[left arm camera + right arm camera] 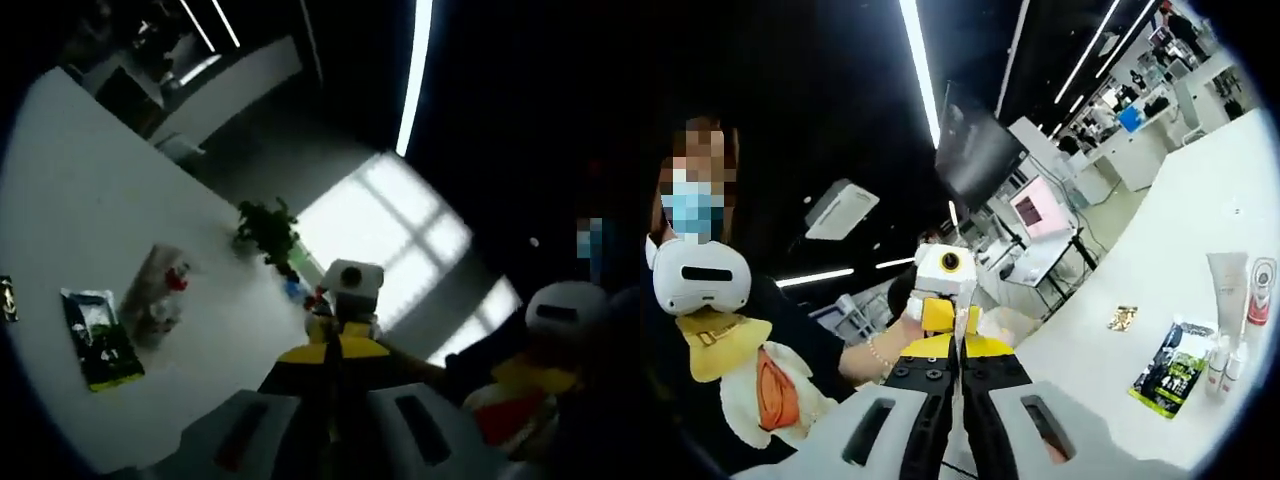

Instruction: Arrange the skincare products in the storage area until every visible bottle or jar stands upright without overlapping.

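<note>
Up in the air off the worktop edge, my left gripper [332,385] has its jaws pressed together on nothing, and my right gripper [958,385] is clenched and empty the same way. They point nose to nose: in the left gripper view the right gripper [340,325] sits just past my jaw tips, and in the right gripper view the left gripper [945,315] does the same, with my hand [890,345] wrapped behind it. I read this as a held-level start pose, not a reach, since nothing is lined up with any product. The skincare lot is well apart from both grippers, on the white worktop [70,180]. In the right gripper view I see a pale tube [1228,285] standing cap down, a red-and-white bottle [1262,290] just beside it, and two small white bottles [1225,365] upright in front. A dark green packet [1175,365] lies flat next to them, and a small gold sachet [1123,318] lies farther back. From the left gripper view the same group reads as one clear, bunched cluster [160,295] beside the packet [100,340], too blurred to tell what leans or overlaps. A potted plant [265,232] stands near the far edge. Arranging looks not yet begun. My guess is the jaws need opening first, then a swing over to that cluster.
</note>
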`<action>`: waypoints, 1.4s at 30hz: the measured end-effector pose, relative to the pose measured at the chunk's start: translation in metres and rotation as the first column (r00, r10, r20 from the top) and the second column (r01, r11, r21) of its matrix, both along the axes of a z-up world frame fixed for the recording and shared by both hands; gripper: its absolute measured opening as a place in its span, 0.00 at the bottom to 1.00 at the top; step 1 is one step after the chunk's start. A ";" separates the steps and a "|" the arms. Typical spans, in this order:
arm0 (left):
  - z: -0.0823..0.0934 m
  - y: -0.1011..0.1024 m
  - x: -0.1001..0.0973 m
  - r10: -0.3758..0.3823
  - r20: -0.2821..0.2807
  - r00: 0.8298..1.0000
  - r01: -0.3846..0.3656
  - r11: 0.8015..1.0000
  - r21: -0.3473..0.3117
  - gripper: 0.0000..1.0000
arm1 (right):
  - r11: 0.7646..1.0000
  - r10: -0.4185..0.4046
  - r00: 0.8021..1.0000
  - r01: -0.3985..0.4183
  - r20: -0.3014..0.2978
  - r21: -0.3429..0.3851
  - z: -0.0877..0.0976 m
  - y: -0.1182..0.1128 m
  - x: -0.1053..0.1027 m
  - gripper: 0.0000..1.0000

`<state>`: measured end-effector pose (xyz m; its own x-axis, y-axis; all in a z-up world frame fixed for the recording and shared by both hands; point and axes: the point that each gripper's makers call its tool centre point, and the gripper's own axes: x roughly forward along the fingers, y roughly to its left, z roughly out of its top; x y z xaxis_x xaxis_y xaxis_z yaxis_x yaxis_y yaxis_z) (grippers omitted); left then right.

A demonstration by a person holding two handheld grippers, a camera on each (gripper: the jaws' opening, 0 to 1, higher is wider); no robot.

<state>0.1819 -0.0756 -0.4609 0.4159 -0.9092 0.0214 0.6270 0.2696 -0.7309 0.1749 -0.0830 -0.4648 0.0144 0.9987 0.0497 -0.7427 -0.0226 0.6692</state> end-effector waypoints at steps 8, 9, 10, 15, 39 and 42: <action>-0.024 -0.003 0.011 0.164 -0.034 0.986 -0.165 0.986 -0.020 0.22 | 0.995 -0.061 0.989 0.072 -0.135 0.075 -0.012 -0.005 0.013 0.01; -0.026 -0.003 0.010 0.171 -0.041 0.984 -0.172 0.985 -0.026 0.18 | 0.994 -0.067 0.988 0.078 -0.141 0.072 -0.014 -0.004 0.013 0.01; -0.027 -0.004 0.009 0.180 -0.042 0.983 -0.182 0.983 -0.036 0.13 | 0.994 -0.067 0.986 0.079 -0.152 0.073 -0.016 -0.004 0.011 0.01; -0.035 -0.005 0.009 0.236 -0.070 0.969 -0.239 0.970 -0.036 0.03 | 0.994 -0.088 0.977 0.099 -0.194 0.046 -0.034 -0.004 0.012 0.01; -0.104 0.053 0.028 0.307 -0.296 0.905 -0.322 0.947 -0.005 0.01 | 0.951 -0.153 0.967 0.201 0.206 -0.234 -0.108 0.019 0.006 0.70; -0.118 0.059 0.031 0.307 -0.320 0.896 -0.321 0.947 0.011 0.01 | 0.942 -0.164 0.963 0.217 0.212 -0.256 -0.118 0.017 0.007 0.78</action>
<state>0.2132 -0.0165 -0.5785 0.6707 -0.7314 -0.1231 0.2514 0.3803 -0.8900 0.1821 -0.0661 -0.5830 0.2227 0.9530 -0.2054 -0.8262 0.2963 0.4792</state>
